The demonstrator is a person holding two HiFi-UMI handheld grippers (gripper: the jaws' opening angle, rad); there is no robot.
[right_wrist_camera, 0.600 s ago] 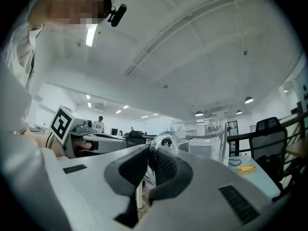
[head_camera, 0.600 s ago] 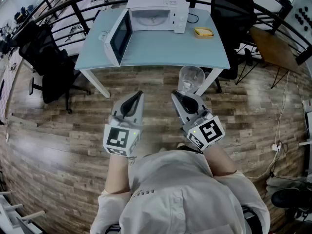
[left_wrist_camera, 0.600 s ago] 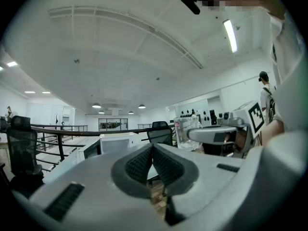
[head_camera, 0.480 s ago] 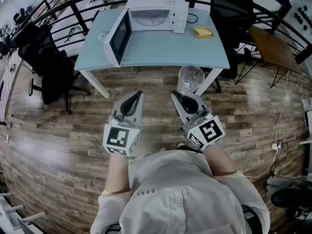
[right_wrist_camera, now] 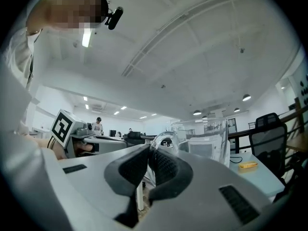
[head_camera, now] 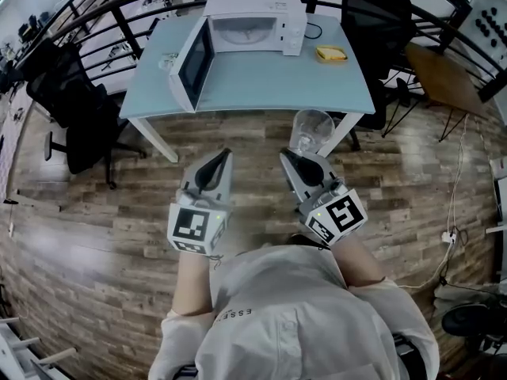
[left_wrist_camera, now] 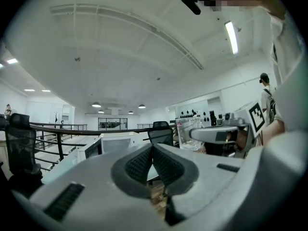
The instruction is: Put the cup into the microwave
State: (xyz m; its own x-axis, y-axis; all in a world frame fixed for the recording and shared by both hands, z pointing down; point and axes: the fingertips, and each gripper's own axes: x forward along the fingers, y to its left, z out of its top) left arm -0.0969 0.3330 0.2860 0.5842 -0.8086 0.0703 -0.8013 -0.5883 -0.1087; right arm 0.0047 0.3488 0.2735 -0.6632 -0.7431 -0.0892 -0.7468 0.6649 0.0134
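A clear glass cup [head_camera: 310, 130] with a handle hangs in the air in front of the table, and my right gripper [head_camera: 288, 157] is shut on its handle. In the right gripper view the handle [right_wrist_camera: 166, 139] sits between the pads and the cup's body [right_wrist_camera: 211, 138] stands just beyond them. My left gripper [head_camera: 226, 156] is level beside it, shut with nothing in it; its pads [left_wrist_camera: 144, 161] meet. The white microwave [head_camera: 253, 20] stands at the back of the pale blue table [head_camera: 277, 81], its door [head_camera: 194, 63] swung open to the left.
A yellow object [head_camera: 331, 52] lies on the table right of the microwave. Black office chairs [head_camera: 79, 113] stand left of the table, and another chair [head_camera: 379, 22] at its right. A wooden side table [head_camera: 444, 77] is further right. Railings run behind.
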